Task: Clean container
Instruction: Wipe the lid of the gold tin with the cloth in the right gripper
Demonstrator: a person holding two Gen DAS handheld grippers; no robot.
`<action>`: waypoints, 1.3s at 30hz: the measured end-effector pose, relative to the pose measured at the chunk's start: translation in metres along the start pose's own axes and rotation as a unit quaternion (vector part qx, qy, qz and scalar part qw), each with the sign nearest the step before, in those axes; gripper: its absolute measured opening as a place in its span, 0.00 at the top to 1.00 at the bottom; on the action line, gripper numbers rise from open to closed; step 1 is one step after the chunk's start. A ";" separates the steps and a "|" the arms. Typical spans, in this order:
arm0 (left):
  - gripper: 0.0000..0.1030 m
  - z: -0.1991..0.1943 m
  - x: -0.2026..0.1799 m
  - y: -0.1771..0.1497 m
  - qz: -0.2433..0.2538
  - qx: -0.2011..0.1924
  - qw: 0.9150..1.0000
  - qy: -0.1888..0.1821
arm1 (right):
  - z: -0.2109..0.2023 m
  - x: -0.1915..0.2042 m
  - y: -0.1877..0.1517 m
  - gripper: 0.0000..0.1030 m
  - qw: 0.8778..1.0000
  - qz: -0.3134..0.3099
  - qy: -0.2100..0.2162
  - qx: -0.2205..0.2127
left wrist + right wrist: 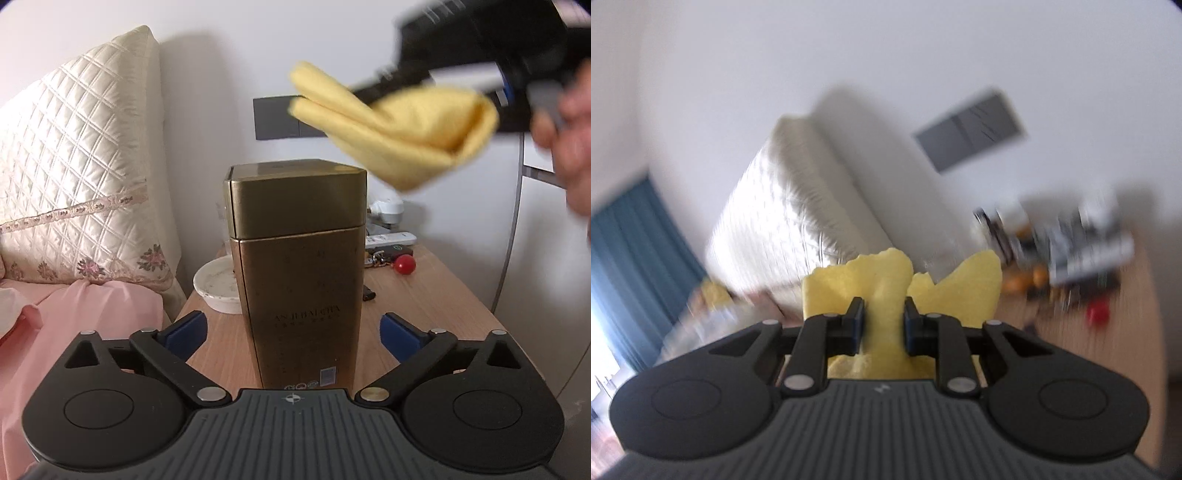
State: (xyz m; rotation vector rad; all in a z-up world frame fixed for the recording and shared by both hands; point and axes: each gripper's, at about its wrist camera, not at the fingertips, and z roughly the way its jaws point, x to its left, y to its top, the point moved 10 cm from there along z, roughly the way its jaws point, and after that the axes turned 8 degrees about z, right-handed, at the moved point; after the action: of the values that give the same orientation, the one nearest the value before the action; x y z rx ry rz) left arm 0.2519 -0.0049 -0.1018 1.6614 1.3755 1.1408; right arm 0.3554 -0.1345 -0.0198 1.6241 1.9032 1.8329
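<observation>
Container (299, 273): a tall gold-coloured tin with its lid seated, standing upright on the wooden bedside table (436, 299), long axis vertical. It sits dead ahead of the left gripper (293, 332), between the two blue pads, which stand wide apart and clear of the tin's sides; nothing is gripped. The left gripper is plainly the nearer of the two.

Right gripper (884, 321): jaws drawn close and clamped on a folded yellow cloth (886, 295). Seen from the left wrist, it hangs above and to the right of the tin's lid, cloth (399, 125) clear of the metal, with a hand (569, 155) behind it.

Assessment: the tin stands unheld. The cloth lies above the lid, so any wiping stroke would come downward along the vertical axis; an unsupported tall tin may tip under side pressure.
</observation>
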 end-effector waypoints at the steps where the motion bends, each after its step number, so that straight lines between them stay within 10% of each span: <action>1: 0.00 -0.001 -0.001 0.000 0.003 -0.002 1.000 0.002 | 0.003 0.012 0.002 0.77 0.999 -0.034 -0.008 0.009; 10: 0.00 -0.002 -0.014 0.006 0.032 -0.018 0.999 0.021 | 0.046 0.054 -0.029 0.78 0.966 -0.225 -0.051 0.116; 30: 0.01 0.054 -0.011 0.025 -0.009 0.005 0.993 0.119 | 0.040 0.077 -0.047 0.80 0.932 -0.291 -0.086 0.197; 39: 0.20 0.056 -0.011 0.028 -0.015 0.005 0.994 0.104 | 0.062 0.083 -0.045 0.80 0.918 -0.324 -0.111 0.200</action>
State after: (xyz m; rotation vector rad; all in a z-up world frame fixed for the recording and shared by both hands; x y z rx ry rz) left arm 0.3138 -0.0200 -0.1005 1.5581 1.5311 1.3213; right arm 0.3302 -0.0244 -0.0224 0.9959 2.4074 1.0056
